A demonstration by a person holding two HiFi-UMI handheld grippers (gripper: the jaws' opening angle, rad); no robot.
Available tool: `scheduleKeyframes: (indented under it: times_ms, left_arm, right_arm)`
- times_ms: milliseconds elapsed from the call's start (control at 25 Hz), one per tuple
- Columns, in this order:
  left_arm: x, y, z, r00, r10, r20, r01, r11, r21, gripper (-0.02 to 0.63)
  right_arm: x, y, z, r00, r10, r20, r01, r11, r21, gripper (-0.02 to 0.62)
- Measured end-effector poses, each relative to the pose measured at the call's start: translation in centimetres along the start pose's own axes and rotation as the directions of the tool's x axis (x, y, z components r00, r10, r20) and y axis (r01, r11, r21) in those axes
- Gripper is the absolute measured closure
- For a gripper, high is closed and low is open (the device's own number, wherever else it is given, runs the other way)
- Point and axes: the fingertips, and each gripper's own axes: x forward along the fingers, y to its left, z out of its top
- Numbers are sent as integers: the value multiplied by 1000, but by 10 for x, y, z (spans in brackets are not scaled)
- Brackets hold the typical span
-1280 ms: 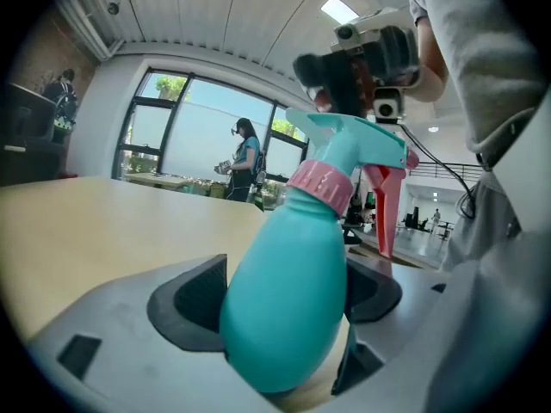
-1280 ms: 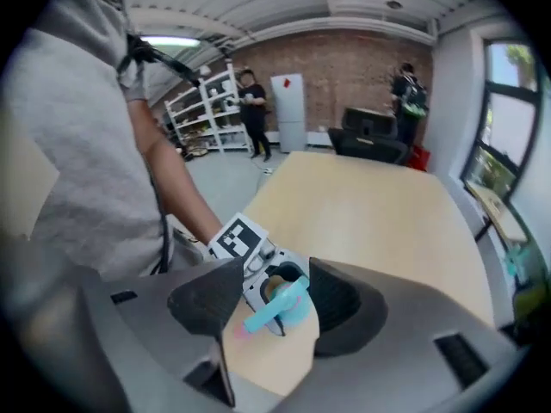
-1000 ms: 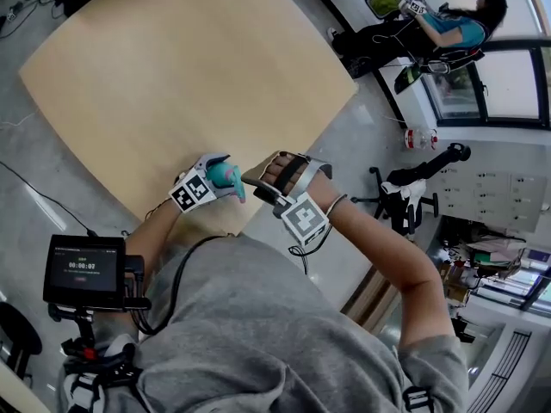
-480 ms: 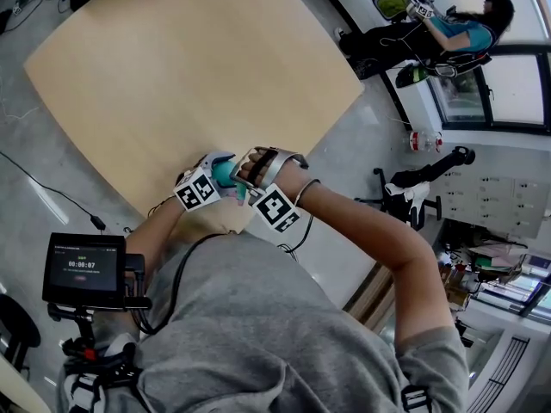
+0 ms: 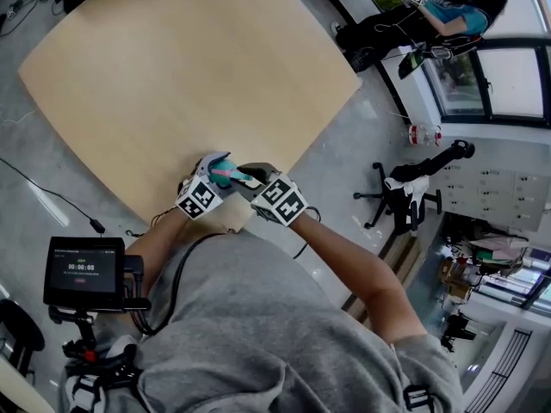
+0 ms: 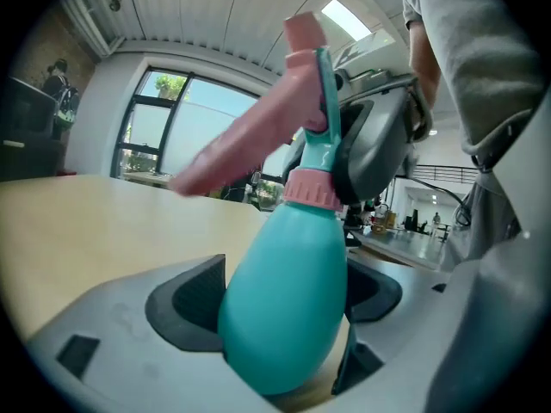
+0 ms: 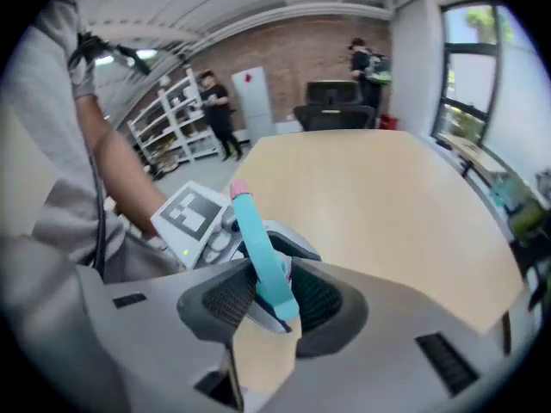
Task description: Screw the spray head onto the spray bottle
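spray bottle (image 6: pixel 288 265): teal plastic, smooth, with a soft even sheen.
spray head (image 6: pixel 250 153): pink plastic, smooth and semi-matt; a teal plastic strip runs down its right edge.
collar (image 6: pixel 312 189): pink plastic, finely ribbed round its rim.
left gripper (image 6: pixel 280 312): grey plastic shell, matt, faintly grainy.
pads (image 6: pixel 185 304): dark, rubbery-looking, matt, with a fine ridged face.
marker cube (image 5: pixel 196 198): white faces with black print, flat and matt.
table (image 5: pixel 172 76): pale wood-look top, smooth, matt to satin.
shirt (image 5: pixel 258 334): grey cloth, soft, matt, lightly creased.
floor (image 5: pixel 344 144): grey hard surface, polished, with dull reflections at the far right.
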Motion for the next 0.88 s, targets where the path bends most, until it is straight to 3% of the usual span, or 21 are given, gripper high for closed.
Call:
scheduleKeyframes:
  times_ms: [80, 200, 280, 360, 520, 600, 720, 760, 800, 840, 880]
  left_arm:
    - [-1, 4, 0, 996, 93, 2, -93, 995, -30, 238]
    - [-3, 13, -3, 965, 262, -27, -263, 958, -112, 239]
    - [-3, 17, -4, 951, 307, -42, -310, 940, -142, 238]
    - [-2, 17, -7, 957, 288, -44, -291, 946, -142, 238]
    - [0, 14, -7, 977, 210, -28, -212, 971, -113, 238]
    - [2, 11, -6, 987, 157, -21, -158, 983, -92, 238]
    - [4, 6, -3, 998, 53, -23, -55, 997, -50, 238]
    - [4, 4, -2, 1000, 10, -27, -11, 999, -33, 238]
    - [4, 2, 0, 999, -34, -33, 34, 999, -18, 238]
    - [3, -1, 0, 996, -75, -40, 75, 997, -6, 238]
    - [3, -3, 0, 993, -111, -47, 111, 994, 4, 238]
  right_arm:
    - [-1, -2, -1, 990, -137, 39, 126, 971, 204, 468]
    - [0, -4, -3, 947, -311, 80, 250, 870, 425, 468]
    - [1, -6, -4, 936, -336, 101, 254, 848, 466, 466]
    - [3, -7, -4, 944, -313, 101, 240, 867, 437, 466]
    - [2, 3, 0, 977, -209, 53, 188, 946, 264, 458]
    - [-6, 9, 0, 987, -160, 31, 154, 978, 142, 419]
    - [-29, 18, 4, 994, -109, 19, 110, 987, -113, 397]
    - [-38, 22, 8, 996, -91, 19, 93, 968, -232, 397]
    - [-47, 26, 13, 997, -74, 13, 74, 923, -378, 397]
    - [-56, 31, 18, 998, -63, -5, 50, 835, -548, 397]
    - [-62, 36, 21, 997, -62, -35, 18, 694, -720, 397]
